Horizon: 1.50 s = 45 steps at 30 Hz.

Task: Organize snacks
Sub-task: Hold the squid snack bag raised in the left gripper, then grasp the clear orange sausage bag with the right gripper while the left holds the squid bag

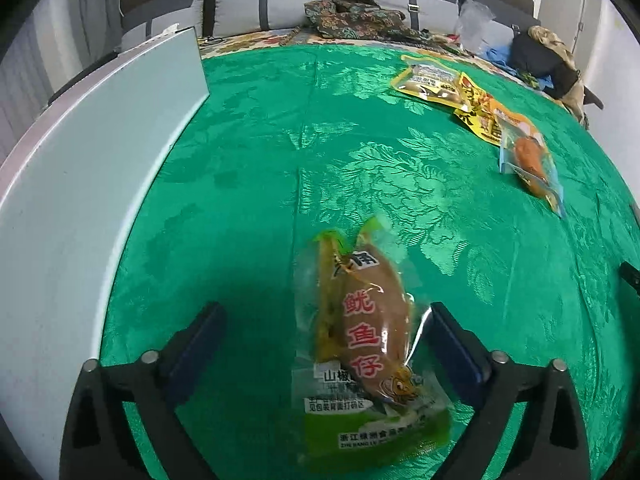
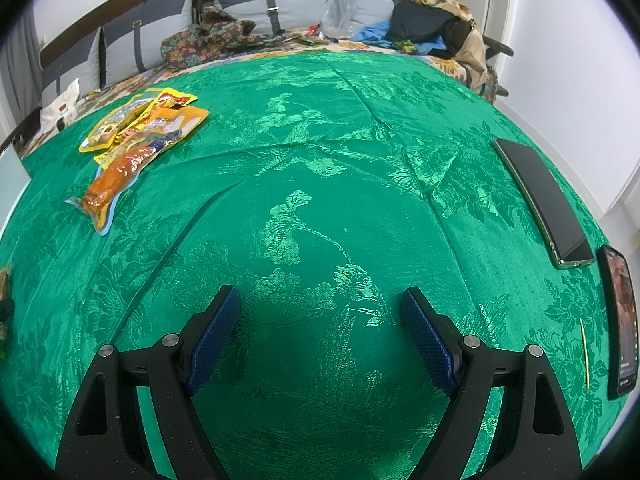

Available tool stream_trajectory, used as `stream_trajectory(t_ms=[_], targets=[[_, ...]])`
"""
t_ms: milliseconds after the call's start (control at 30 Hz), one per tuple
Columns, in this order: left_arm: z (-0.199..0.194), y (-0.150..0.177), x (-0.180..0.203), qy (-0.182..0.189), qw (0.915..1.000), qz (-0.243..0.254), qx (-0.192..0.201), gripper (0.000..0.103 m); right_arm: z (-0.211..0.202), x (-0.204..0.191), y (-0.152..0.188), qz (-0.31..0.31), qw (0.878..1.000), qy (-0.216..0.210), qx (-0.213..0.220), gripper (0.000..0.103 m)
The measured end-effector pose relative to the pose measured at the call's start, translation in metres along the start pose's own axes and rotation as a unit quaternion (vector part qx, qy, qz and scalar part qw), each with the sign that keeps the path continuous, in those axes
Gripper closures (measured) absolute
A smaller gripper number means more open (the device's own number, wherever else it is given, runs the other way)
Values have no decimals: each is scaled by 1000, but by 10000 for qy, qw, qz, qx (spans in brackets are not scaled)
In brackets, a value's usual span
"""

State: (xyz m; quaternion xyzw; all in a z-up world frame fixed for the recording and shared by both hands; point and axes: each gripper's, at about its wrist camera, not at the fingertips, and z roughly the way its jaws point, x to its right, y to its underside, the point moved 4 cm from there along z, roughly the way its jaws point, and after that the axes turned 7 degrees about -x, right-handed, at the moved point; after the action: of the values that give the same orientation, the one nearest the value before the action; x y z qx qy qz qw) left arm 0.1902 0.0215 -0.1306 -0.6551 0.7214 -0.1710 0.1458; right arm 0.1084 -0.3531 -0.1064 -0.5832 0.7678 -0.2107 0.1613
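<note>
The left gripper (image 1: 324,340) is seen with its jaws spread wide. A green squid packet (image 1: 360,344) lies between them on the green cloth (image 1: 260,160); the left pad (image 1: 196,344) stands clear of it, while the right pad (image 1: 452,344) is just beside the packet's clear edge, and contact there cannot be told. The packet is lying lengthwise, with its green printed end toward the camera.

The right gripper (image 2: 320,336) is likewise held with jaws apart, and only bare cloth (image 2: 320,200) is found between its blue pads (image 2: 212,340).

Farther out, a cluster of yellow packets (image 1: 436,84) is laid near the cloth's far right part in the left view, with an orange packet (image 1: 528,160) overlapping its near end. In the right view the same yellow packets (image 2: 148,120) and orange packet (image 2: 112,184) are seen at far left, well apart from the right gripper.

A pale panel (image 1: 92,168) is stood along the cloth's left edge. Two phones (image 2: 548,204) are laid at the cloth's right edge, with a thin stick (image 2: 584,356) near them. Beyond the cloth, cushions (image 2: 256,4), patterned fabric (image 2: 208,36) and a heap of clothes (image 2: 432,20) are seen.
</note>
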Motion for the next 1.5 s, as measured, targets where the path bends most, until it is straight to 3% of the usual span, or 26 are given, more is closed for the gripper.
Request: stream_trajectory(t_ms=[133,1133,1267,1400,1500], targets=[[1,0,2,-20,9998,19,212,0,0,0,0,-1,10000,-1,-1,17],[3,0,2,-15,9998,15,218,0,4,-5,-5,-66,9999,-76,-46,13],[2,0,2,-16,9998,16,218,0,12,-16,-32,-109,9981,-118,-597,16],[2,0,2,-15,9998,16,219,0,-1,-67,-77,409,9913,-1095,-603,15],[2,0,2,-16,9998,16,220,0,16,-121,-98,421,9815,-1513,-1094,15]])
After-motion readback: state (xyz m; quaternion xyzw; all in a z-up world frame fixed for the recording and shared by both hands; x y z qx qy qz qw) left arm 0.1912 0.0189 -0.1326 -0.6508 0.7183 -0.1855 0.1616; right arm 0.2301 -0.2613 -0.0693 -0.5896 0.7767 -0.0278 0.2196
